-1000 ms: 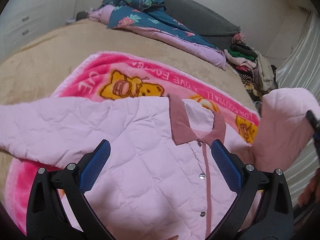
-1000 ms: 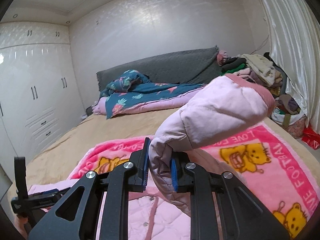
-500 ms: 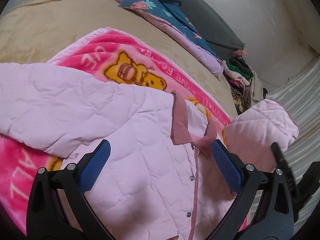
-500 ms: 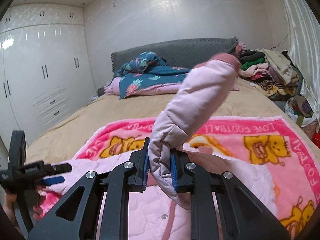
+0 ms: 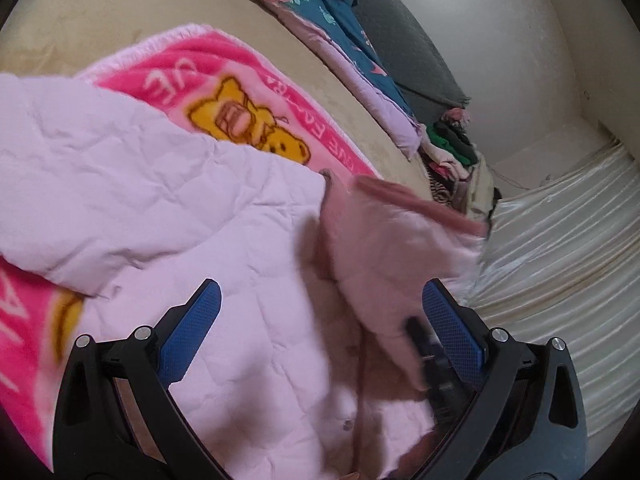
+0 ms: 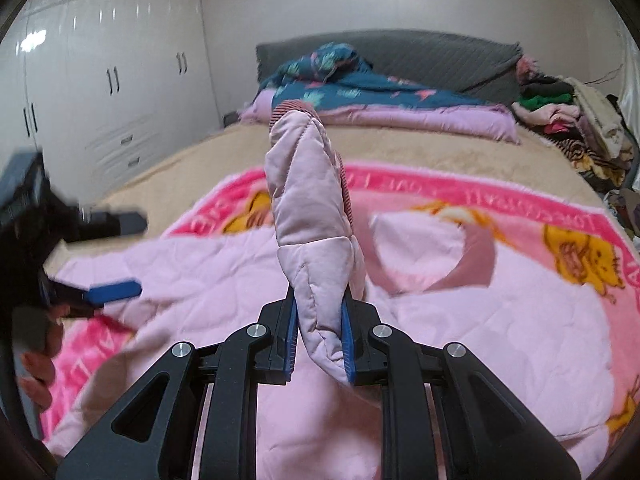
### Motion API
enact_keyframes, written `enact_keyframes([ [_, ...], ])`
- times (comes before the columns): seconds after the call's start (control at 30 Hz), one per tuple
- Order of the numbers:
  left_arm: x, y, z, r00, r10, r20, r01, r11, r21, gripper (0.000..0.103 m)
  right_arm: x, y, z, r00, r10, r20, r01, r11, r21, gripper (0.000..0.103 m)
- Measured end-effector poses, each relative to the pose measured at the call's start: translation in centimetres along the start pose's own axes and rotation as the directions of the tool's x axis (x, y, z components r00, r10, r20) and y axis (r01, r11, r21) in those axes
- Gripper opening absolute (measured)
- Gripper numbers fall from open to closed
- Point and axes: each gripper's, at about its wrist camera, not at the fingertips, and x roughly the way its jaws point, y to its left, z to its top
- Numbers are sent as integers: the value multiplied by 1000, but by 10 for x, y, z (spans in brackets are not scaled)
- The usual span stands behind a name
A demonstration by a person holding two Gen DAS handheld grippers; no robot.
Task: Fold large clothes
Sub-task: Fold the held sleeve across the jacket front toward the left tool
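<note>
A pale pink quilted jacket [image 5: 224, 248] with a dusty-pink collar [image 6: 476, 256] lies front up on a pink bear blanket [image 5: 240, 92] on the bed. My right gripper [image 6: 318, 320] is shut on the jacket's right sleeve [image 6: 308, 200] and holds it upright over the jacket's chest; the sleeve also shows in the left wrist view [image 5: 400, 256], blurred. My left gripper [image 5: 320, 320] is open and empty, hovering above the jacket's front. It also shows at the left edge of the right wrist view [image 6: 112, 290]. The jacket's left sleeve [image 5: 80, 184] lies spread out to the left.
A teal floral quilt [image 6: 360, 92] lies against the grey headboard [image 6: 440, 60]. A pile of clothes [image 6: 560, 120] sits at the bed's far right. White wardrobes [image 6: 100, 80] stand on the left, a cream curtain [image 5: 560, 260] on the right. The tan bedspread [image 5: 120, 12] surrounds the blanket.
My right gripper has carried the sleeve leftward, from beside the jacket to over its chest. My left gripper has turned and moved left, still open.
</note>
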Motion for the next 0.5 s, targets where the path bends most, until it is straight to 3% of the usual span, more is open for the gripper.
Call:
enact_keyframes([
  [0.07, 5, 5, -2, 999, -41, -16, 40, 999, -34, 95, 6, 6, -7, 1000, 9, -26, -9, 1000, -15, 21],
  [0.3, 21, 10, -9, 995, -71, -65, 67, 996, -60, 95, 21, 18, -25, 995, 29, -99, -32, 999, -29, 28],
  [0.43, 35, 19, -13, 993, -69, -94, 59, 993, -101, 94, 25, 21, -31, 986, 81, -144, -84, 996, -15, 48],
  [0.5, 40, 19, -18, 991, -76, -106, 64, 992, -112, 94, 24, 22, -32, 981, 107, -160, -110, 994, -6, 53],
])
